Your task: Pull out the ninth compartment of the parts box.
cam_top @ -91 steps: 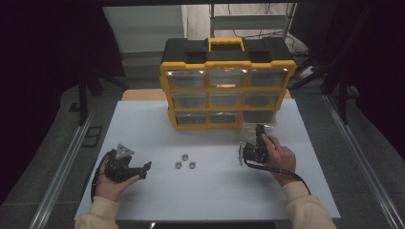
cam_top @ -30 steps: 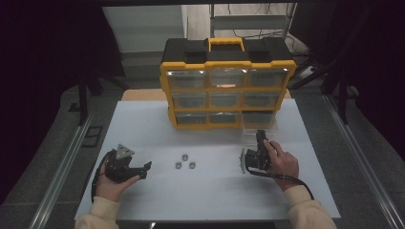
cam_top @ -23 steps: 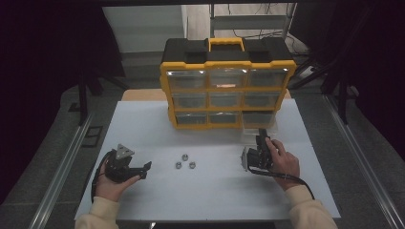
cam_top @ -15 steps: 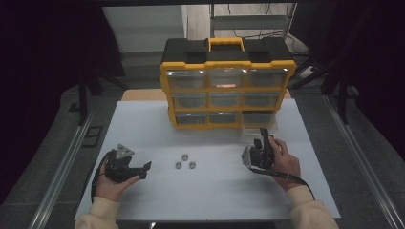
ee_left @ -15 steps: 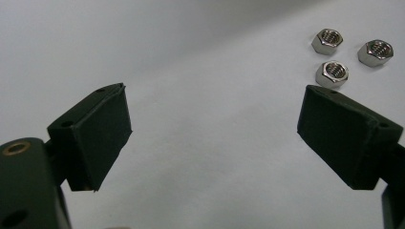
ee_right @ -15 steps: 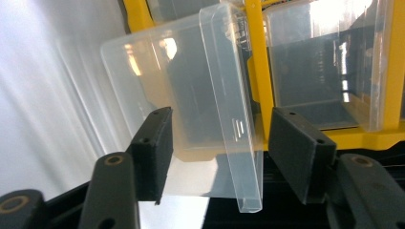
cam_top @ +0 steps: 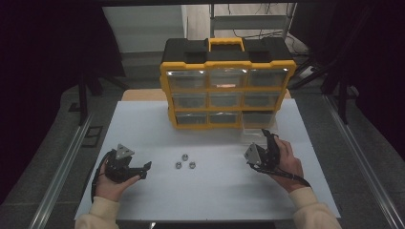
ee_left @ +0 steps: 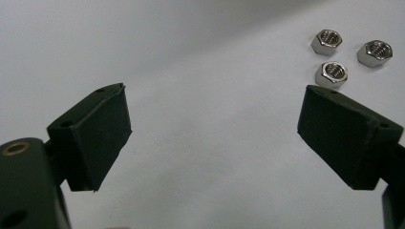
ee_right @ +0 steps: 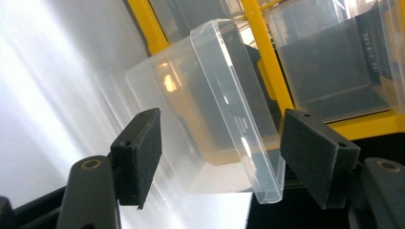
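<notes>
Drawer [ee_right: 224, 119] pulled out of the organizer's [cam_top: 228, 86] bottom-right corner, just released by the right gripper [ee_right: 219, 157], whose jaws have been opening; next, fetch the nuts [cam_top: 185, 162].

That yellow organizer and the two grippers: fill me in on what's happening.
A person works both grippers at a white table. The right gripper has just been opening its jaws at the clear drawer pulled out of the yellow organizer; the pads don't touch it. The left gripper sits open near three hex nuts.
</notes>
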